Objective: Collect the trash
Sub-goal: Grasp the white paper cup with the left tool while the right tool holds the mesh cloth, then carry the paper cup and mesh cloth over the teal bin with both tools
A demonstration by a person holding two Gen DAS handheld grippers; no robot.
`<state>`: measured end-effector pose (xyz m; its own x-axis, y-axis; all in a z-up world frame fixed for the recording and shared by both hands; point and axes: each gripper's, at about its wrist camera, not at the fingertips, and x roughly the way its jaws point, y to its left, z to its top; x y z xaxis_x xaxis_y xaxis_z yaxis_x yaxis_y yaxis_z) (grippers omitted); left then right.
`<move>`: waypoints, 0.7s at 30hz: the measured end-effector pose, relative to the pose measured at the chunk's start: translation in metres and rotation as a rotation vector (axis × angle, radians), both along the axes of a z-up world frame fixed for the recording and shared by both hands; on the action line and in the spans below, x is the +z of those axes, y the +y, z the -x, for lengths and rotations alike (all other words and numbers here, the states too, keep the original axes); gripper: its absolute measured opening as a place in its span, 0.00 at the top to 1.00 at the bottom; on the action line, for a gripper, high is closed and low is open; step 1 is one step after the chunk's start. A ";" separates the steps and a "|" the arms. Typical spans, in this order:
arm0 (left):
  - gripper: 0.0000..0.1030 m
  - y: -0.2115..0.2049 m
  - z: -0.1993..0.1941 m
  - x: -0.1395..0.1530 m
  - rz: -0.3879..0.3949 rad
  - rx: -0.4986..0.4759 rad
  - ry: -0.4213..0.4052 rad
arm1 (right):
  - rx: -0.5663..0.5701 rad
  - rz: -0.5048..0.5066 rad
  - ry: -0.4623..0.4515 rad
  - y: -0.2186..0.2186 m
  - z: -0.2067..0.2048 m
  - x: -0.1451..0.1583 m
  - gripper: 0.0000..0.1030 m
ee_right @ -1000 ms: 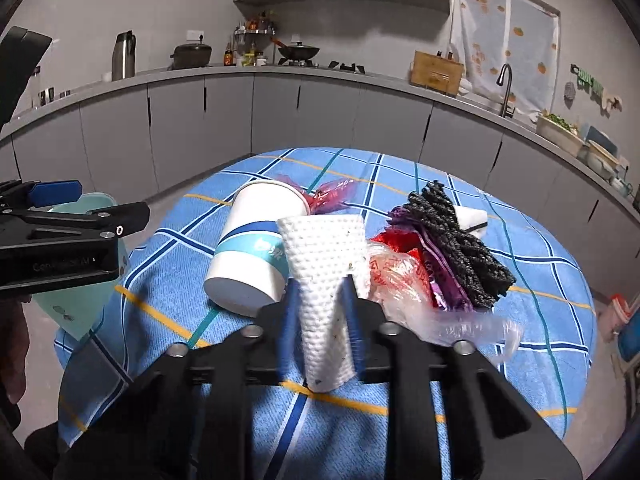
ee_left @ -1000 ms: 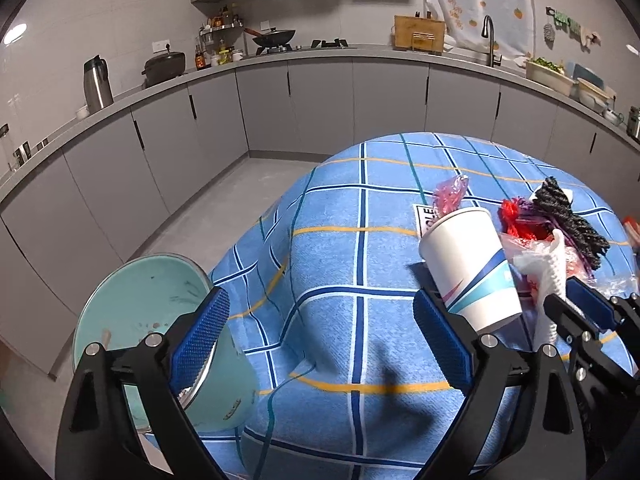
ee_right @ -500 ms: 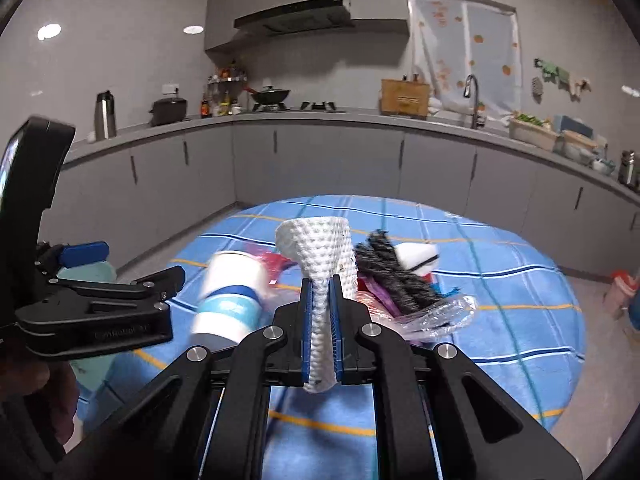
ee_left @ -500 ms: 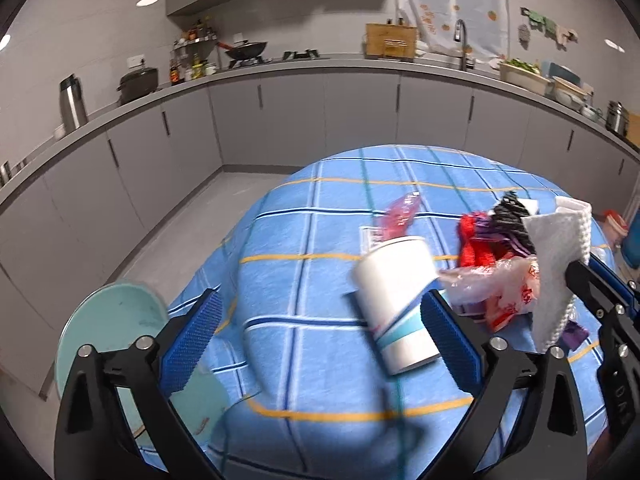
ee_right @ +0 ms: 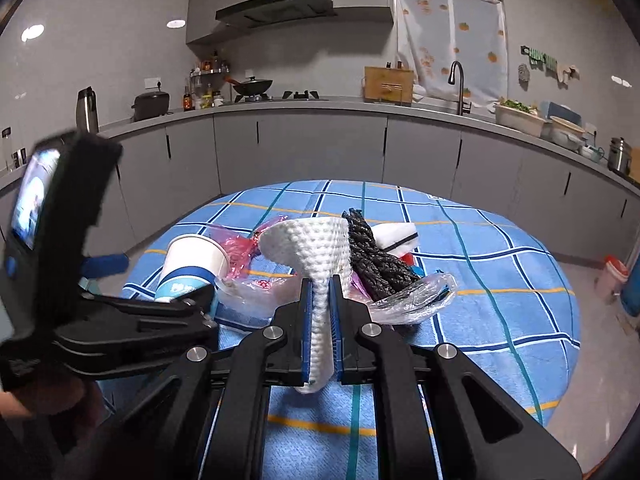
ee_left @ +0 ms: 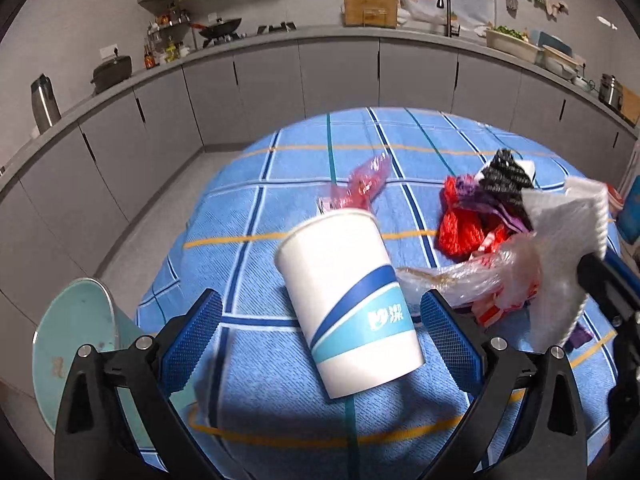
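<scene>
1. The right gripper (ee_right: 320,312) has its jaws closed on a white foam net (ee_right: 316,248), pinching its narrow lower part; the wider top flares above the jaws, held up over the worktop (ee_right: 500,280).
2. The left gripper (ee_left: 320,332) has its jaws wide apart and holds nothing. The cup (ee_left: 348,300) lies on its side between the blue pads (ee_left: 192,332), touching neither as far as can be seen.
3. A teal bin (ee_left: 76,344) stands off the worktop's edge, behind the left jaw.
4. Just right of the cup lies a clear plastic bag (ee_left: 472,276), its end reaching the cup's side.
5. Beyond the bag, a red mesh (ee_left: 460,224) and a black mesh (ee_left: 504,176) are piled together, with a white sponge (ee_right: 396,236) at the far side.
6. A pink wrapper (ee_left: 364,184) lies beyond the cup's rim.
7. Farther off, grey cabinets (ee_right: 300,148) run along the wall.
</scene>
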<state>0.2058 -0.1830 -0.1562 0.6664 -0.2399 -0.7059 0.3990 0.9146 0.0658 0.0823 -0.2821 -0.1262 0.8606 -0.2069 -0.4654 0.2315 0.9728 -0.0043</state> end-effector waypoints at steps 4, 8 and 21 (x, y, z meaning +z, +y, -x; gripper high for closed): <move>0.16 0.002 0.003 -0.004 0.006 -0.015 0.026 | 0.009 -0.004 -0.004 0.003 0.002 0.000 0.91; 0.44 0.000 0.006 -0.007 0.013 -0.042 0.049 | 0.020 0.007 -0.008 0.009 0.002 0.002 0.91; 0.44 0.027 0.036 0.024 0.026 -0.040 -0.050 | 0.043 0.025 -0.055 0.022 0.012 0.017 0.91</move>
